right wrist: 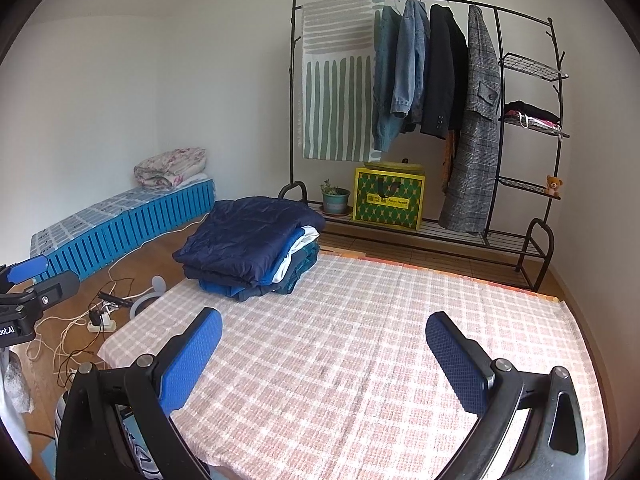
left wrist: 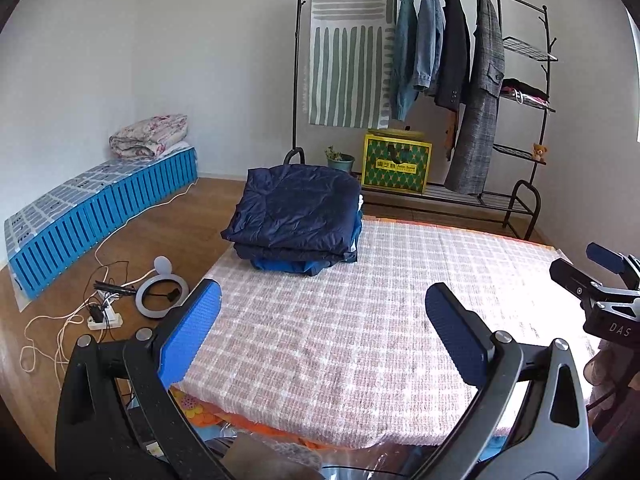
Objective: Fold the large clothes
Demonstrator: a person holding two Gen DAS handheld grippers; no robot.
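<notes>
Beyond both spread claws (left wrist: 323, 320) (right wrist: 324, 344), folded clothes (left wrist: 296, 220) — untouched

Four hanging coats (right wrist: 436, 76), one folded stack (right wrist: 252, 248)

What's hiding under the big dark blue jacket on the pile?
Under the folded navy jacket lie more folded clothes: blue, white and teal edges peek out. How many, and what they are, stays covered.

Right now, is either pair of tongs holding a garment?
No: the left tongs and right tongs are open over the bare checked blanket.
</notes>
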